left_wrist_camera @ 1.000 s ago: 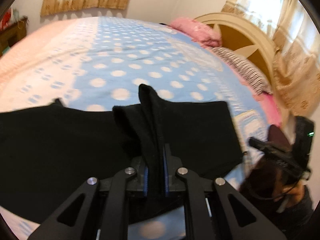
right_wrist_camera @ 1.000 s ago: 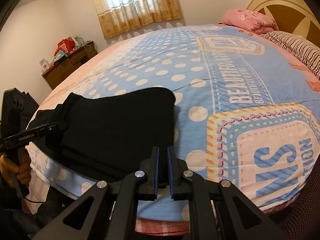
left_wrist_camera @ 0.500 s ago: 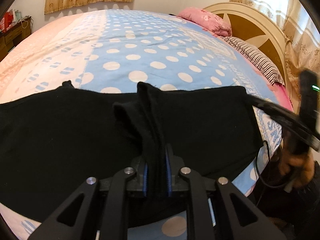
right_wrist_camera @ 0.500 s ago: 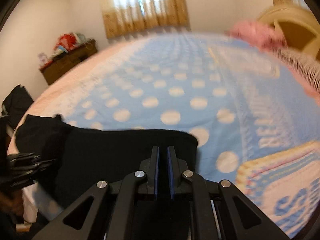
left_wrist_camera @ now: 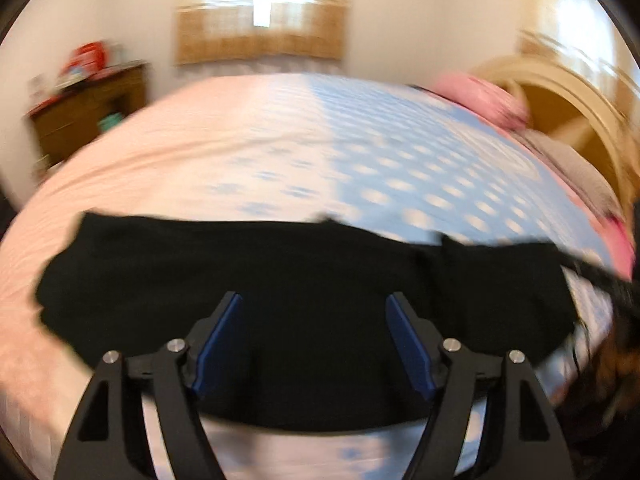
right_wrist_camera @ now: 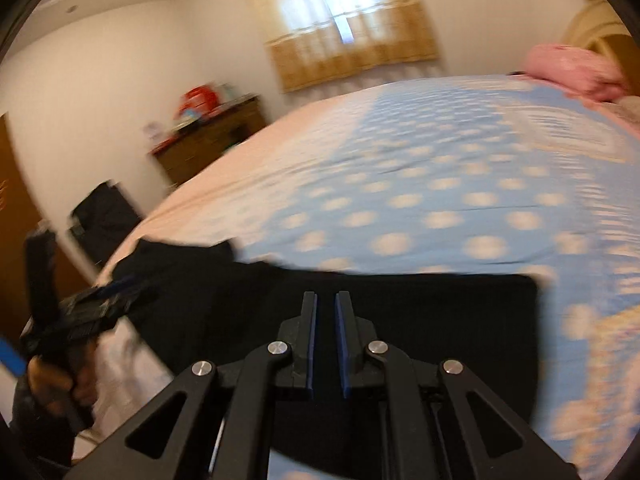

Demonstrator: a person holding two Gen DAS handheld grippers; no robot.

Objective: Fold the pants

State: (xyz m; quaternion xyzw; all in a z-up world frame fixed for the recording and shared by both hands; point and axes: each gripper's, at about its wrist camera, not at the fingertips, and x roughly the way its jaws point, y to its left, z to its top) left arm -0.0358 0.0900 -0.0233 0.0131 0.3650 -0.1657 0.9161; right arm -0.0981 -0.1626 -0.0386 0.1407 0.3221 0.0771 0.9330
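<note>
The left wrist view shows the black pants (left_wrist_camera: 248, 280) lying as a wide flat band across the near edge of the bed (left_wrist_camera: 280, 148), reaching from the pink part of the bedspread on the left to the blue dotted part on the right. The left hand-held gripper (left_wrist_camera: 314, 340) has just been opening; its blue pads (left_wrist_camera: 216, 344) stand wide apart over the cloth with nothing pinched between them. At the right edge of this view a dark blurred shape crosses the pants' corner, too smeared to identify.

The right wrist view gives what the other does not: the squared right end of the pants (right_wrist_camera: 480, 340) and, at far left, a person's hand (right_wrist_camera: 60, 380) holding the left hand-held gripper (right_wrist_camera: 100, 304) near the pants' other end. The right hand-held gripper (right_wrist_camera: 325, 340) has its jaws nearly together with only a narrow slit between them; black cloth lies behind them, and whether any fabric is caught there cannot be told.

Around the bed are a wooden dresser (right_wrist_camera: 208, 140) with red items on top, a curtained window (right_wrist_camera: 344, 24), a pink pillow (right_wrist_camera: 572, 66) and an arched headboard (left_wrist_camera: 568, 112). A dark object (right_wrist_camera: 106, 216) stands beside the bed's far-left corner, unclear. Both views are motion-blurred, and the gripper frames hide the pants' near edge.
</note>
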